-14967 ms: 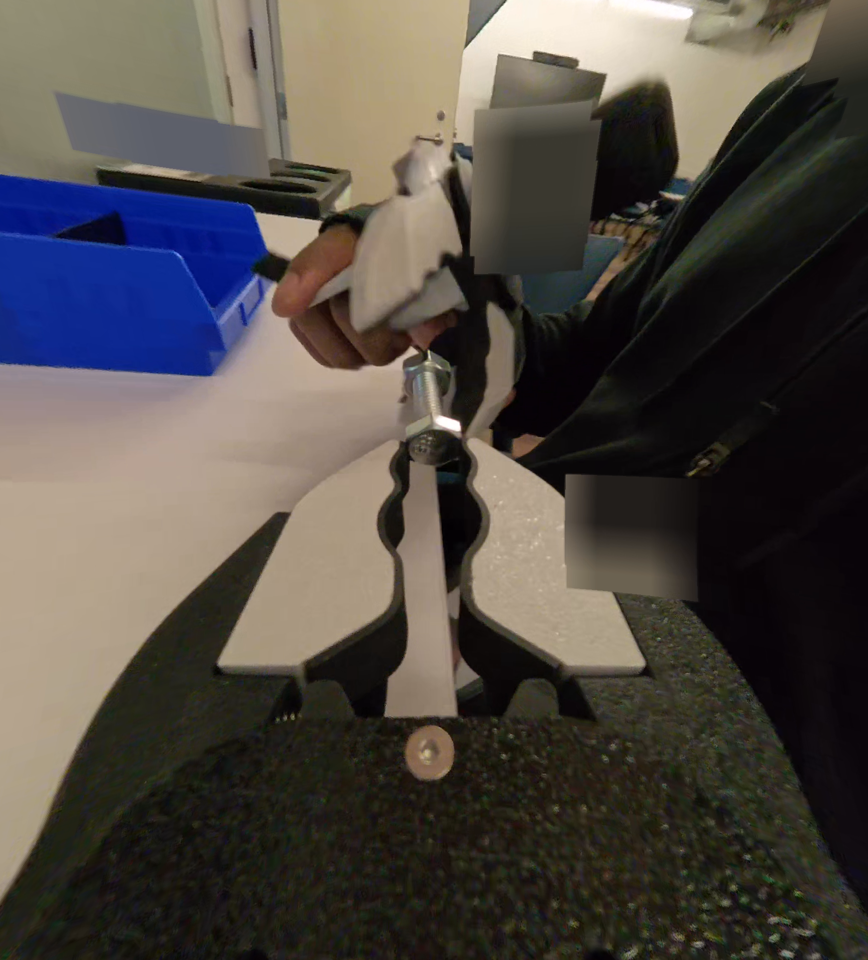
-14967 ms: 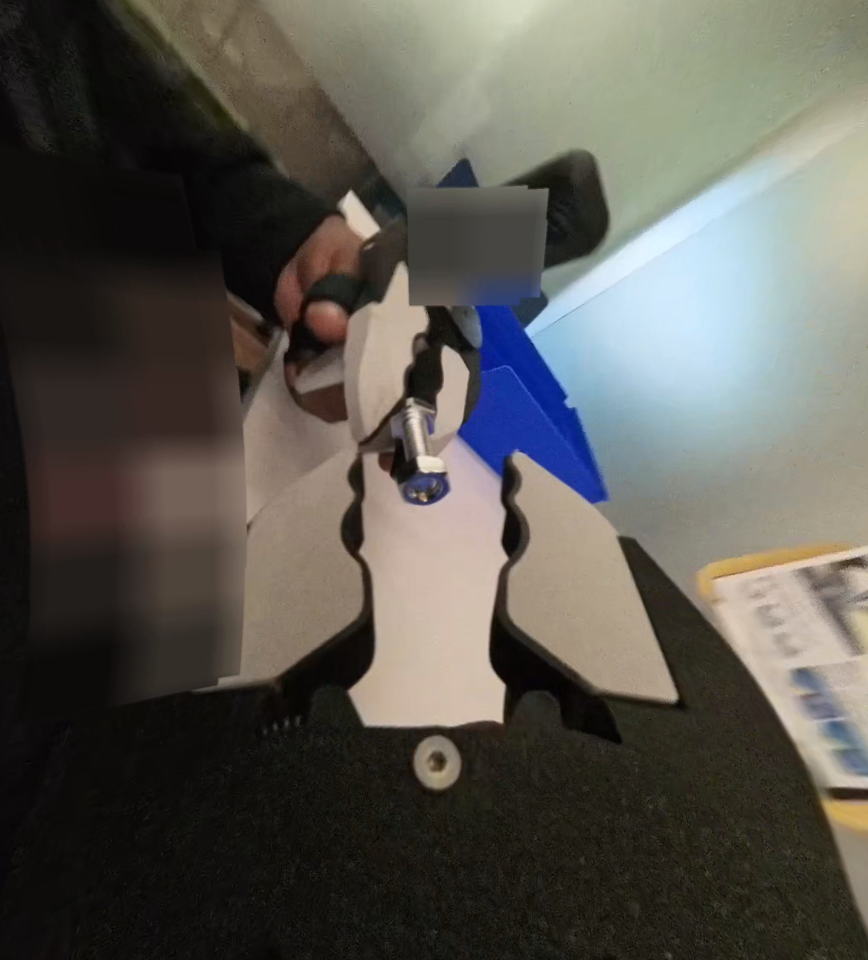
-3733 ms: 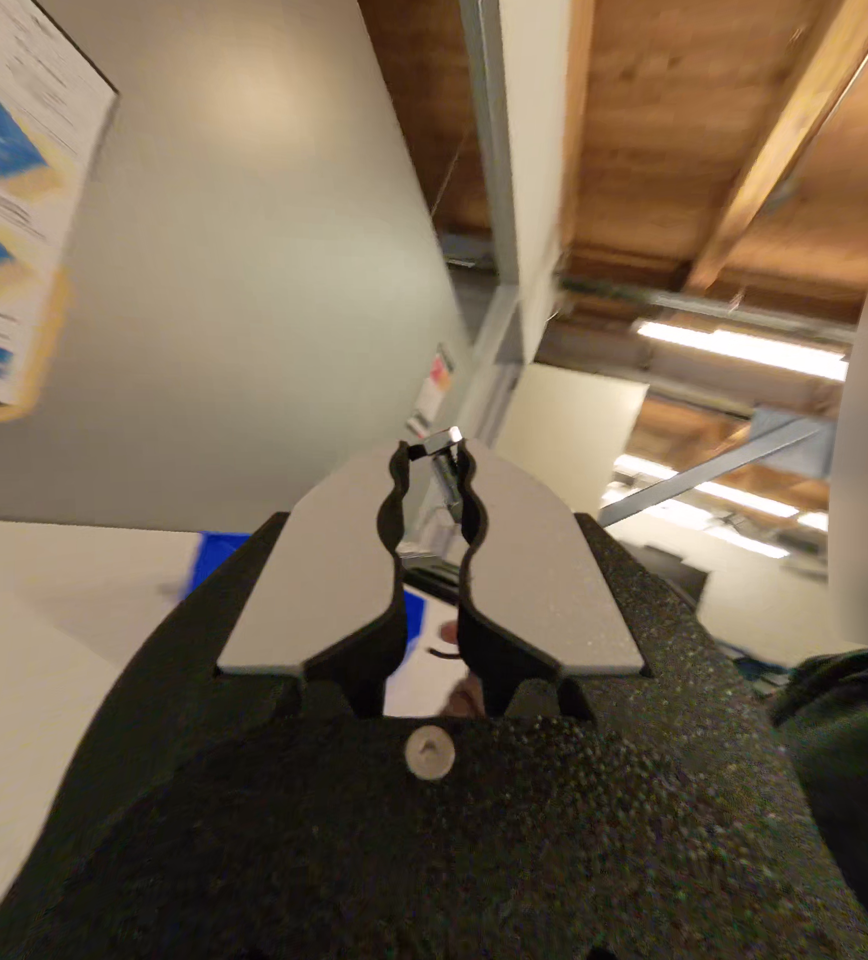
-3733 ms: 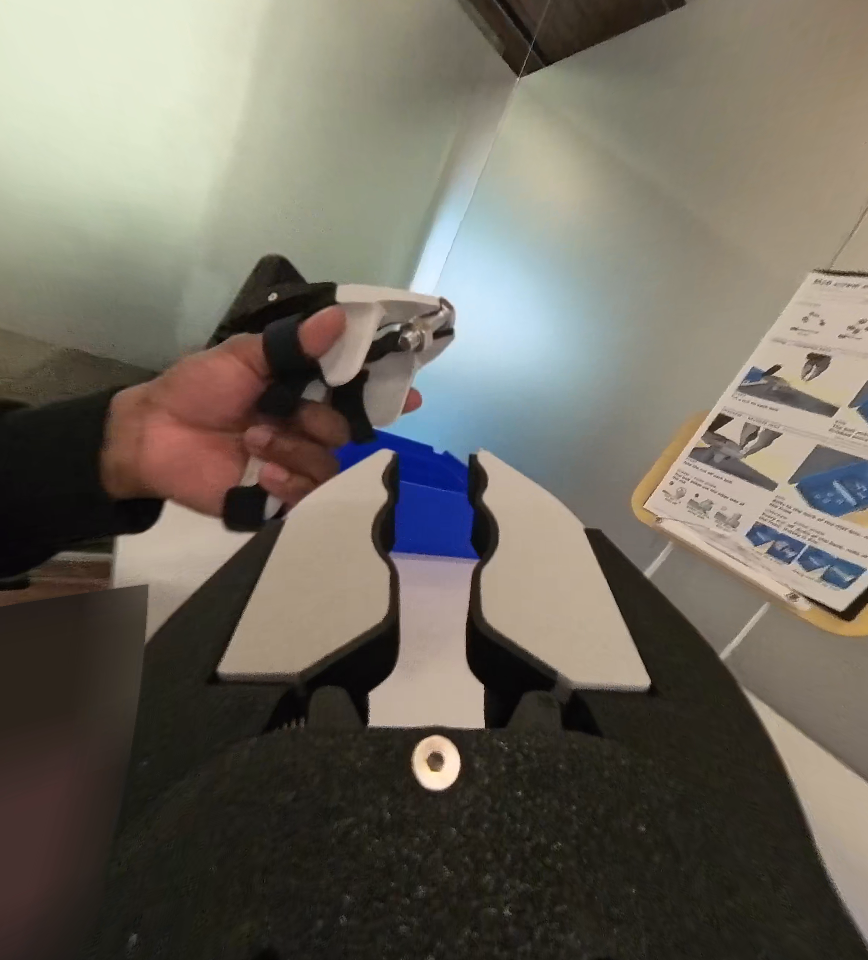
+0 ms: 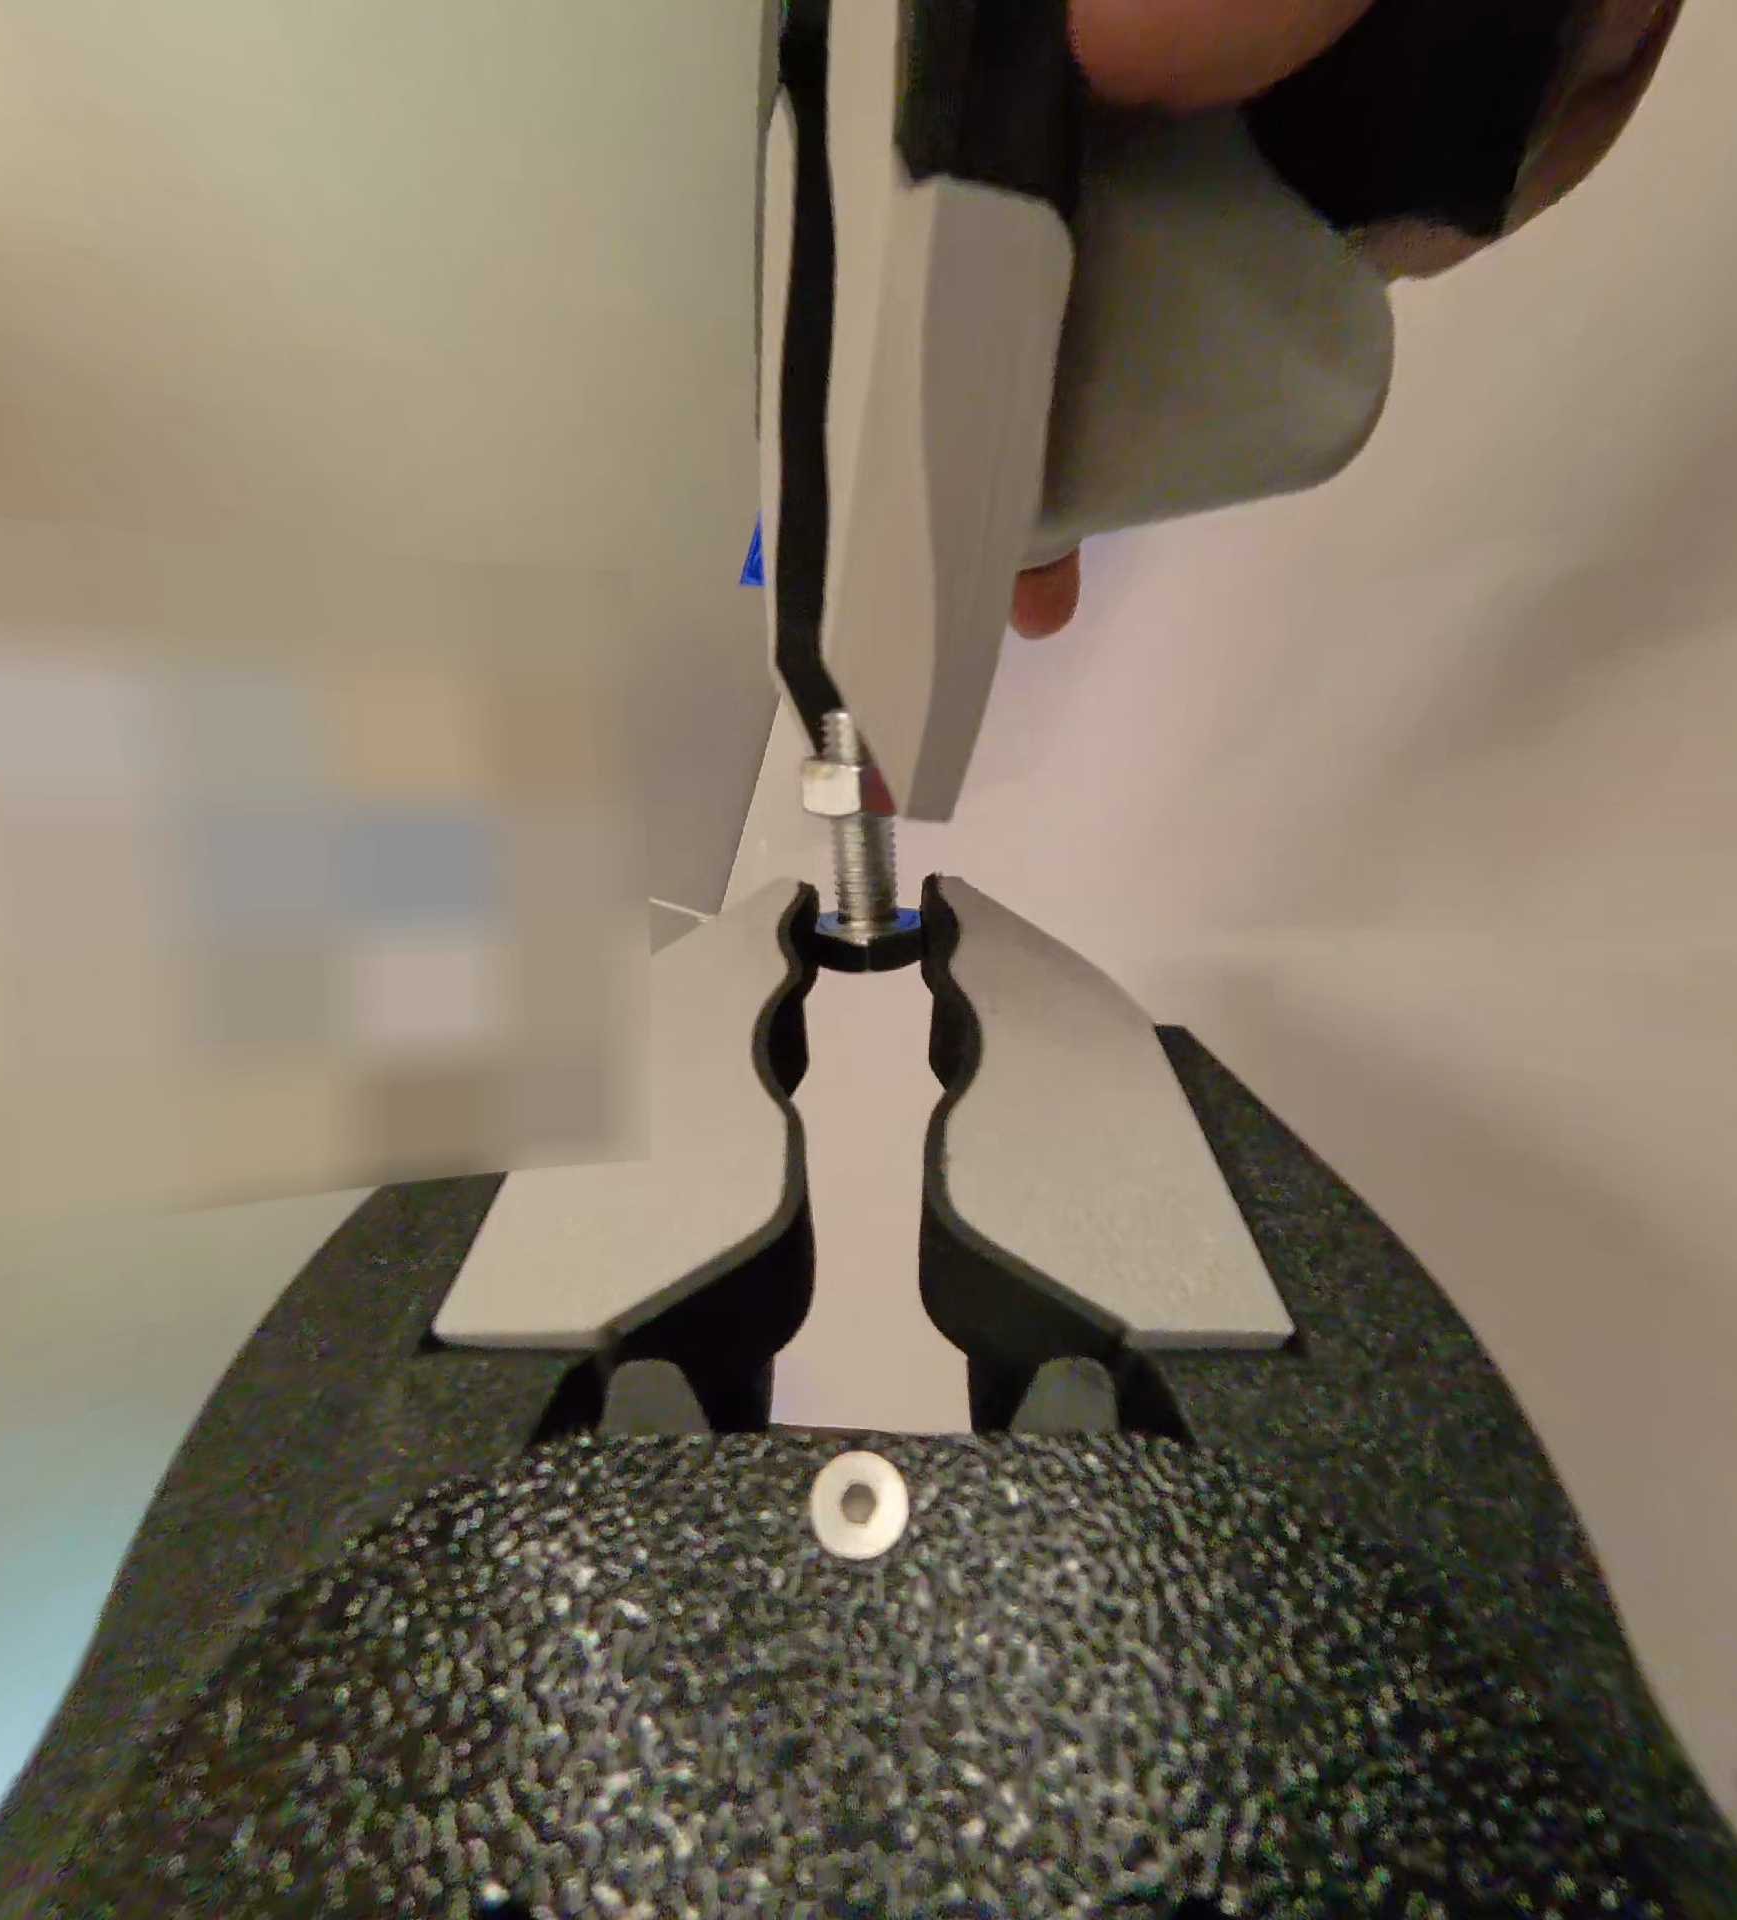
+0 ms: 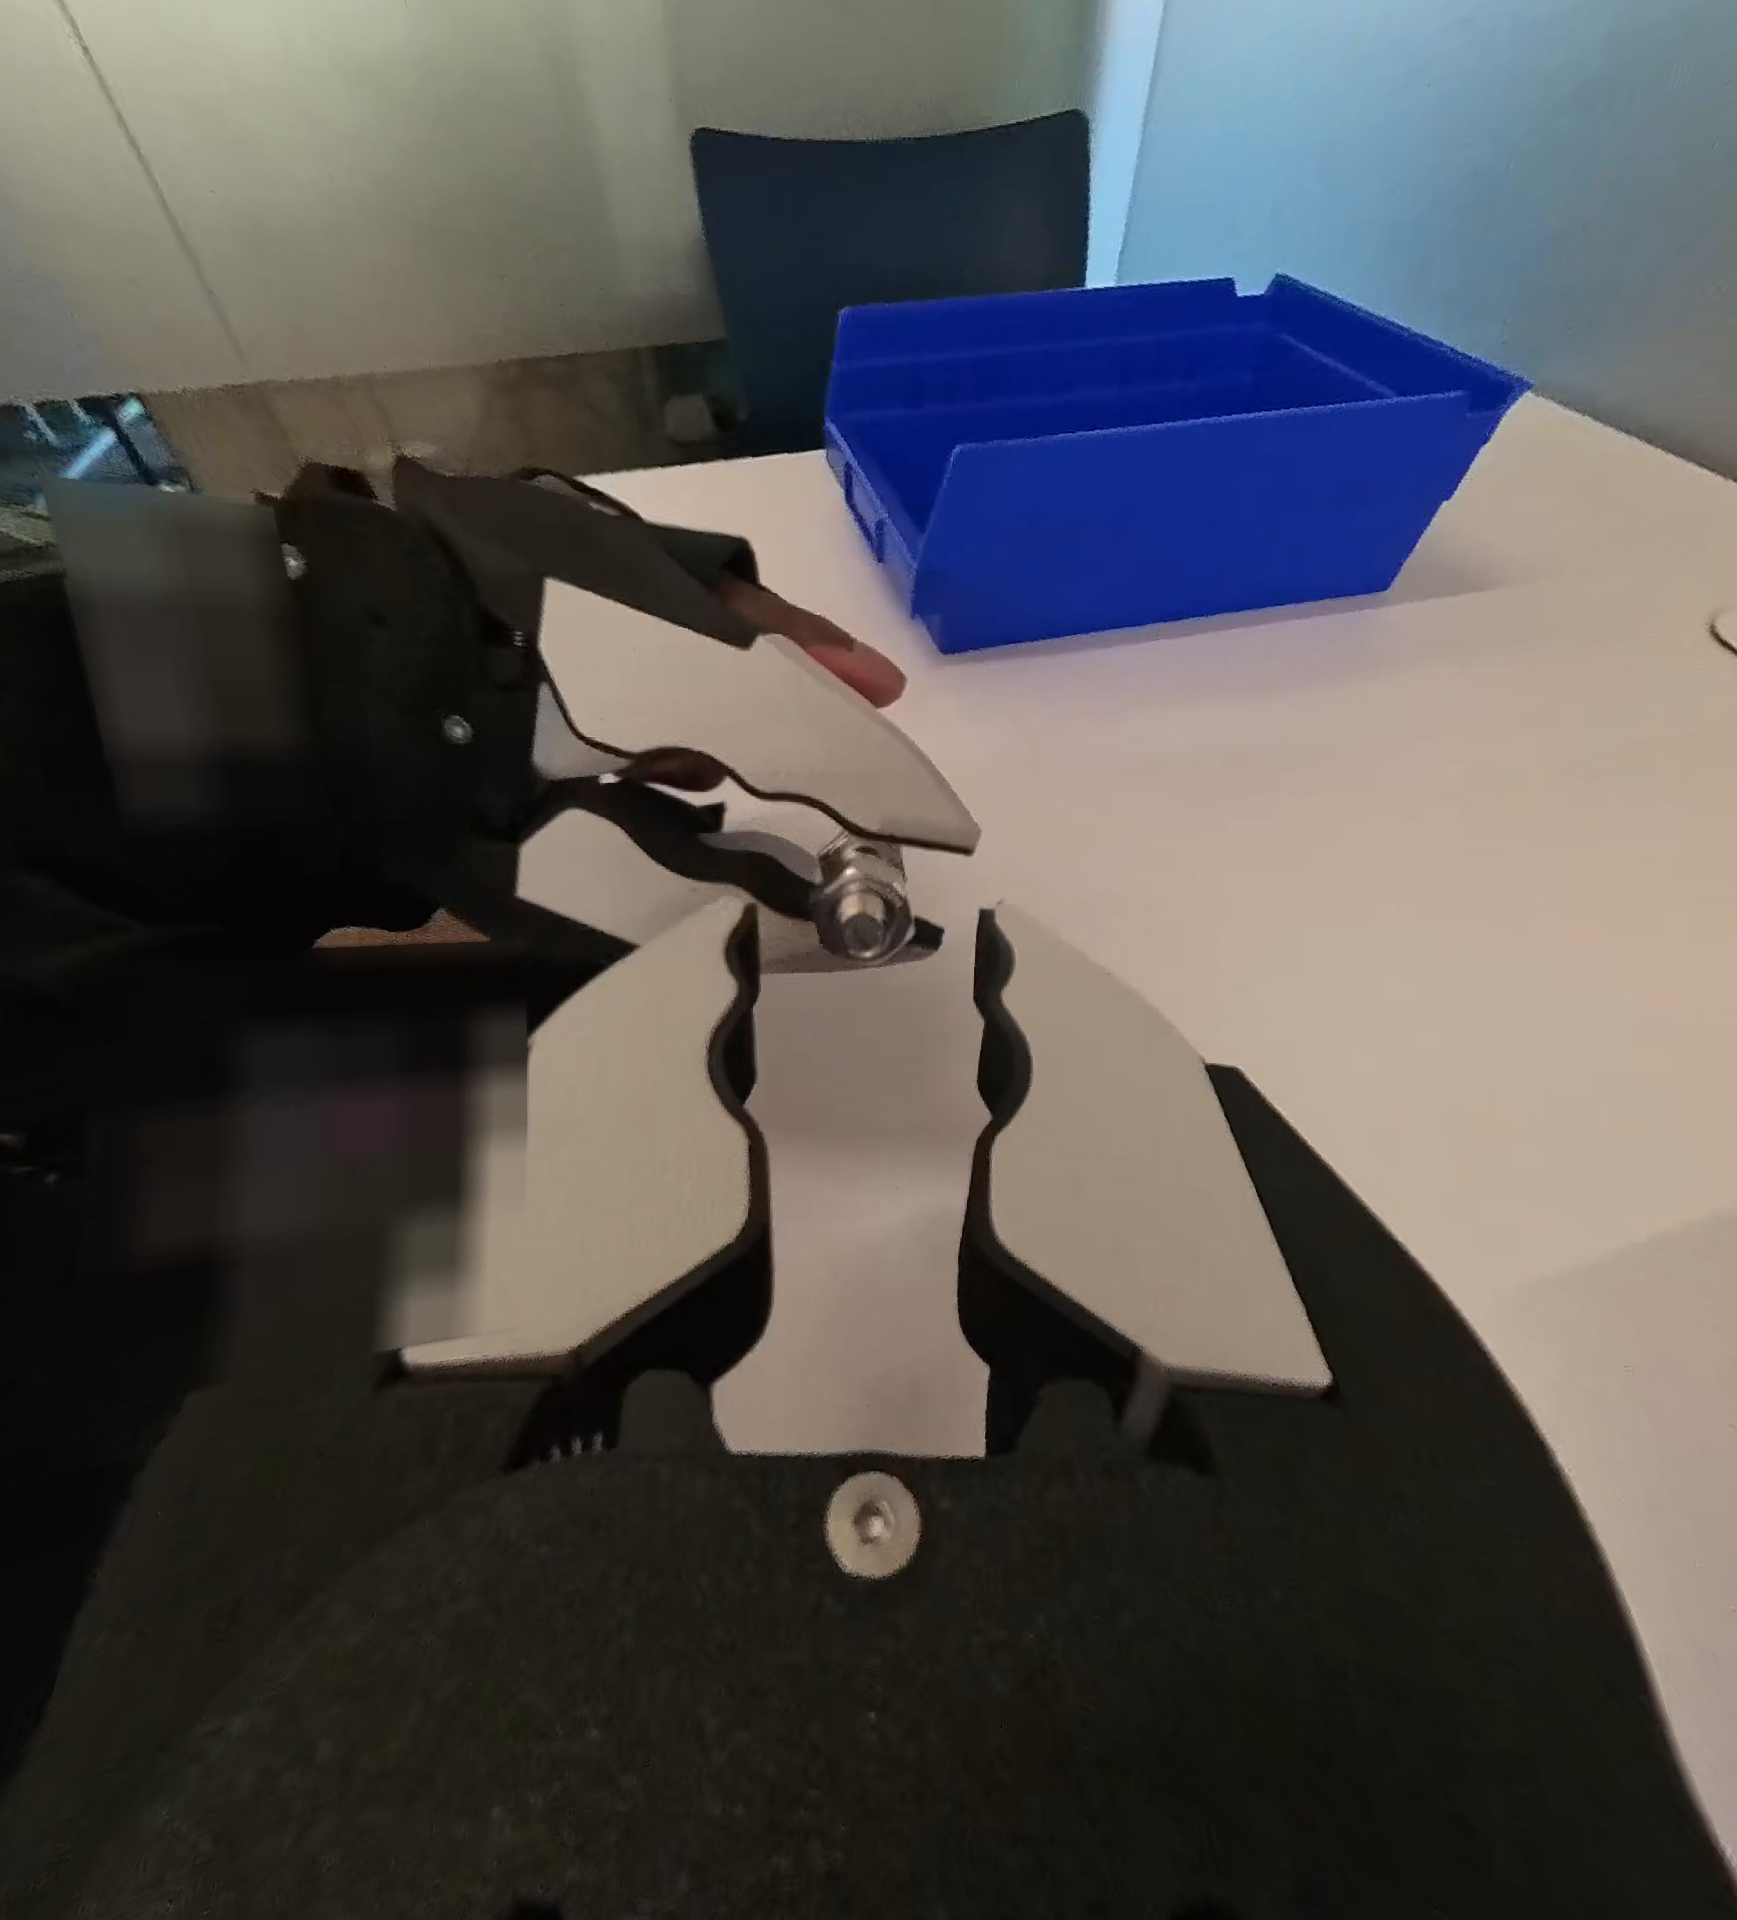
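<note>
Left gripper jaws clamp the head of a silver bolt; a nut sits on its thread. Right gripper jaws stand released beside the bolt's tip. Blue bin on the tabletop, contents hidden.

— What colour was the bolt?
— Silver, and its nut too, shiny against the pale grey fingers with their black inner edges.
— And the left claw body?
— Speckled black.
— Beyond the right claw?
— A bright blue bin on a plain white tabletop, a dark blue chair behind.
</note>
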Demonstrator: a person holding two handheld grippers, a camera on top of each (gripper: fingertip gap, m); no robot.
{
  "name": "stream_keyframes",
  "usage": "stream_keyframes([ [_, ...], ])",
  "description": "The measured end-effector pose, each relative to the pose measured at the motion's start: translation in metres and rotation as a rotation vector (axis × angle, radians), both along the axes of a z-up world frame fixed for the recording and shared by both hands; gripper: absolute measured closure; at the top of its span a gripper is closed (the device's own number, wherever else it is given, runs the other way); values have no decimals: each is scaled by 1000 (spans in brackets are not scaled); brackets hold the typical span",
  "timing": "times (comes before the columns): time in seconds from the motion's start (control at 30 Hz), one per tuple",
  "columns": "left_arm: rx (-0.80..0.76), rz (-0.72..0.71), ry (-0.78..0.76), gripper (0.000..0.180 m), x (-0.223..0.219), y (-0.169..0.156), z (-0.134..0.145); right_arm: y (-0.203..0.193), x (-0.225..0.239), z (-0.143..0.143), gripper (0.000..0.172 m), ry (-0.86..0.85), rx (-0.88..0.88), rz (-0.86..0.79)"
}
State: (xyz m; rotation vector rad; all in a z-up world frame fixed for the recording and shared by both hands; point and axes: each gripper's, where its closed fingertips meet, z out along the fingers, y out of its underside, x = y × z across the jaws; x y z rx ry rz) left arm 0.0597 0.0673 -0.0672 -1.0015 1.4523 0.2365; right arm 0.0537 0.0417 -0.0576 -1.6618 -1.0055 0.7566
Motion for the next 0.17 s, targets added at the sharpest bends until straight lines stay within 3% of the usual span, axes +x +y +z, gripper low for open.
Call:
stream_keyframes([
  [0.07,-6,1,31,162,2,-3,-4,0,-2,-2,153,-31,41,-2],
  [0.17,-134,-37,31,162,4,-9,-14,-4,-2,-8,154,-129,132,47],
])
